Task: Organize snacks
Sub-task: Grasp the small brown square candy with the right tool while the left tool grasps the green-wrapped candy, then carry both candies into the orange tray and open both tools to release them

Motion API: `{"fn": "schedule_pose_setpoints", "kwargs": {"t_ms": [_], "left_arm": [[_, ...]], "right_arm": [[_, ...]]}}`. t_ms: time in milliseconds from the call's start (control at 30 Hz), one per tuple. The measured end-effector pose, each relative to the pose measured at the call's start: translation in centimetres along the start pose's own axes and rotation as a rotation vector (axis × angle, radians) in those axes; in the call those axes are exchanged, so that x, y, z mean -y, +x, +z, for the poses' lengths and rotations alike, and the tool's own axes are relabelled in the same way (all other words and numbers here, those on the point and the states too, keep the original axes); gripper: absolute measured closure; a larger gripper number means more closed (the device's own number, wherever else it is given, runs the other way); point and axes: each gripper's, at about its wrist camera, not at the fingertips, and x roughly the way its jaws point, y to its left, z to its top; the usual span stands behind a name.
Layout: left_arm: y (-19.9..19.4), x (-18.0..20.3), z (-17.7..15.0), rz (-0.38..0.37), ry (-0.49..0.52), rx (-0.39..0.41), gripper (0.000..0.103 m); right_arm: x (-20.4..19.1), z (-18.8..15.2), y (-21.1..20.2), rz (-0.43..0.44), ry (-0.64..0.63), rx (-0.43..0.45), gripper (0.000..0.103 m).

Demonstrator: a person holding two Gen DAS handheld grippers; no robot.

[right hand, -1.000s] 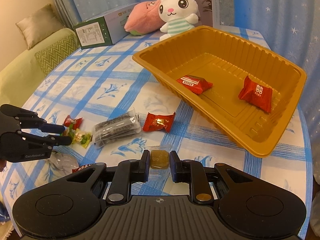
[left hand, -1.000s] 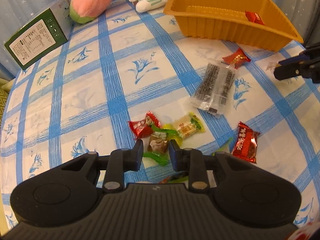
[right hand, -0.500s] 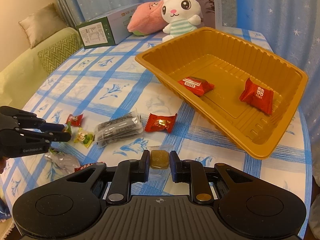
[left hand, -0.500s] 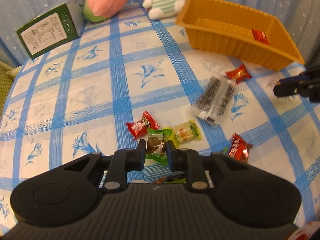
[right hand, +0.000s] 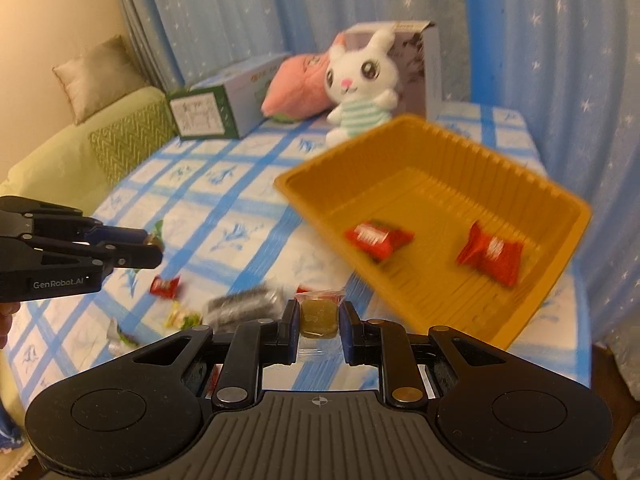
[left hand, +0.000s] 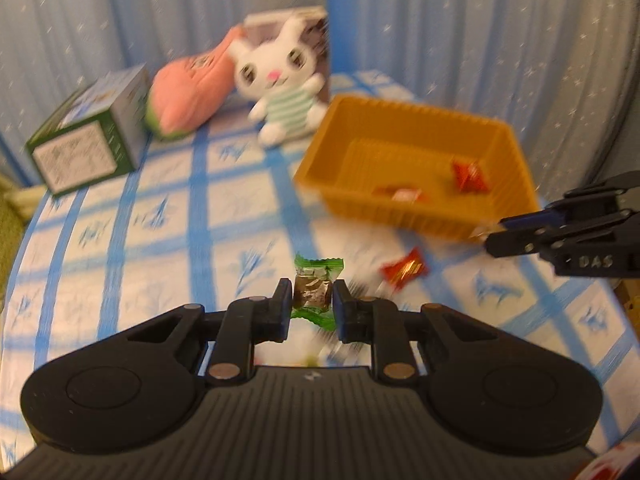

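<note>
My left gripper point(left hand: 313, 300) is shut on a green-wrapped brown candy point(left hand: 314, 294) and holds it above the checked tablecloth. My right gripper point(right hand: 319, 316) is shut on a clear-wrapped olive-yellow candy point(right hand: 319, 313), also off the table. The orange tray point(right hand: 532, 200) stands ahead of it to the right, with two red candies point(right hand: 378, 236) point(right hand: 490, 254) lying inside. In the left wrist view the tray point(left hand: 404, 214) is at the right, and the right gripper point(left hand: 486, 236) reaches in from the right edge. The left gripper point(right hand: 154, 246) enters the right wrist view from the left.
Loose snacks lie on the cloth: a red candy point(right hand: 165, 286), a dark clear packet point(right hand: 244, 306), a yellow-green candy point(right hand: 180, 316) and another red candy point(left hand: 404, 270). A white bunny toy point(right hand: 360, 84), a pink plush point(right hand: 298, 86) and a green box point(right hand: 212, 110) stand at the back. A sofa point(right hand: 80, 148) is left of the table.
Both grippers have risen off the table with their candies. The left one shut on the green candy and lifted it. Both views now tilt up toward the tray and curtain.
</note>
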Motion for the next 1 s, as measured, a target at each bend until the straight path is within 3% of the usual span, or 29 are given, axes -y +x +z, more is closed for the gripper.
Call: {"fn": "schedule_pose_setpoints", "kwargs": {"t_ms": [467, 1000], "left_arm": [[5.6, 4.6, 9.6, -0.032, 0.065, 0.071, 0.083], [12.7, 5.7, 13.4, -0.017, 0.099, 0.012, 0.083]], "right_arm": [[6.1, 5.7, 0.5, -0.081, 0.056, 0.096, 0.082], [10.5, 8.3, 4.7, -0.120, 0.104, 0.076, 0.082]]}}
